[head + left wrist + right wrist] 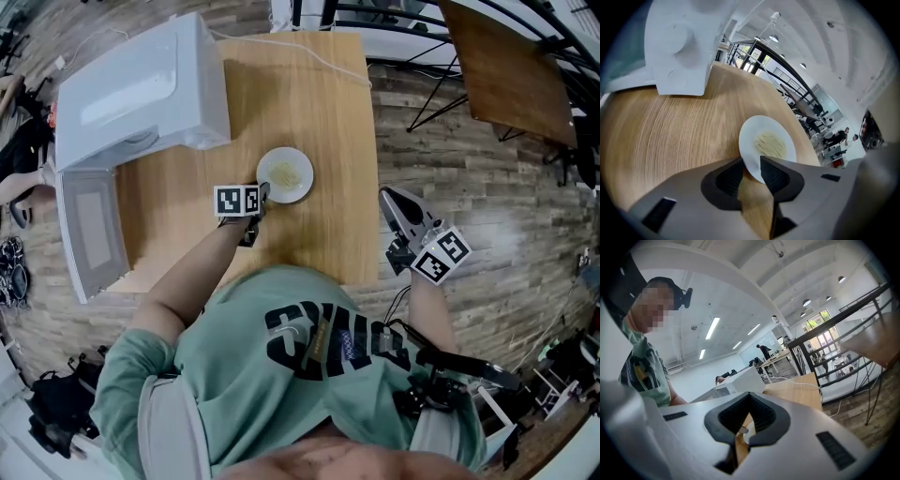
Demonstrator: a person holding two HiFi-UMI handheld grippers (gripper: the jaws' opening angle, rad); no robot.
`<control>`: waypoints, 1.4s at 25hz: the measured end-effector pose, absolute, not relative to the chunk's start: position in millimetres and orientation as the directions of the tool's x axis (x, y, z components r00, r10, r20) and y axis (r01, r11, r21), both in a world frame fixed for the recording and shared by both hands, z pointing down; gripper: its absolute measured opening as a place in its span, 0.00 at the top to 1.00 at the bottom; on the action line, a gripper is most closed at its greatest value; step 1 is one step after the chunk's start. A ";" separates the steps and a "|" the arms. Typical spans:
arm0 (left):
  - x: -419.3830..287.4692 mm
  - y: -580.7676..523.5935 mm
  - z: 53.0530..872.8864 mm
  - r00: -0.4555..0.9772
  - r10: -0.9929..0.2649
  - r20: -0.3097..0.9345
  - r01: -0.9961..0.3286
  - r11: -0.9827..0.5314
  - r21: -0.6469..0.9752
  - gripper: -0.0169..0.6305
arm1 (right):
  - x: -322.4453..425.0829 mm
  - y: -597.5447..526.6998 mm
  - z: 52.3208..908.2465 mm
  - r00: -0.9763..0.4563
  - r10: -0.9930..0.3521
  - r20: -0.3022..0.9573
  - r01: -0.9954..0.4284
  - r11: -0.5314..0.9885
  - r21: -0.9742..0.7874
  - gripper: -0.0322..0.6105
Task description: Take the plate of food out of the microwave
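The white plate (285,174) with pale noodles rests on the wooden table (319,94), in front of the white microwave (141,89), whose door (89,230) hangs open. My left gripper (261,197) points steeply down at the plate's near rim. In the left gripper view the plate (768,143) has its rim between the jaws of the left gripper (749,166), which stand slightly apart with wood showing in the gap; they are open. My right gripper (394,199) hovers off the table's right edge, its tips together with nothing held. In its own view the right gripper (744,432) looks shut.
The microwave (675,47) stands at the table's far left corner, and a white cable (328,64) runs across the far edge. Wooden floor (469,206) lies to the right, with another table (506,66) and black frames beyond.
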State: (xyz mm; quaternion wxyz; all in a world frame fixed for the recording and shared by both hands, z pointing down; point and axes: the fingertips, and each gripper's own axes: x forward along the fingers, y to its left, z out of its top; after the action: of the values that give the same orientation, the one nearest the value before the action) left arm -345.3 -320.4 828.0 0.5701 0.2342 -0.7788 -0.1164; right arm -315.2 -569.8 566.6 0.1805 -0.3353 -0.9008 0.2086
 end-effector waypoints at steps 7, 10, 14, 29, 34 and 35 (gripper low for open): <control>-337.2 -335.7 828.3 -0.260 -0.370 0.892 -0.326 0.903 0.280 0.60 | -309.3 -595.0 560.3 -0.713 0.683 0.159 0.537 0.678 -0.502 0.94; -337.7 -336.2 824.1 -0.285 -0.338 0.897 -0.322 0.915 0.242 0.56 | -305.7 -609.6 558.3 -0.717 0.682 0.142 0.540 0.673 -0.505 0.94; -340.2 -329.7 813.0 -0.334 -0.304 0.892 -0.327 0.925 0.193 0.56 | -306.5 -623.1 555.4 -0.719 0.687 0.110 0.549 0.657 -0.516 0.94; -357.3 -275.2 655.7 -0.619 -0.572 0.538 -0.364 0.816 0.449 0.57 | -329.3 -569.8 535.2 -0.666 0.745 0.042 0.634 0.596 -0.493 0.94; -336.7 -238.2 603.5 -0.676 -0.648 0.350 -0.415 0.728 0.546 0.77 | -336.3 -515.0 521.5 -0.618 0.784 0.059 0.682 0.572 -0.457 0.94; -331.3 -226.8 595.7 -0.687 -0.649 0.327 -0.424 0.723 0.545 0.85 | -336.2 -502.4 517.6 -0.614 0.787 0.062 0.685 0.570 -0.453 0.94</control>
State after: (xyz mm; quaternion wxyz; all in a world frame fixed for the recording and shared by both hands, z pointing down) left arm -331.3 -226.8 595.7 0.2572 0.3008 -0.8919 -0.2188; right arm -336.2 -502.4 517.6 0.1296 -0.4198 -0.8766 0.1965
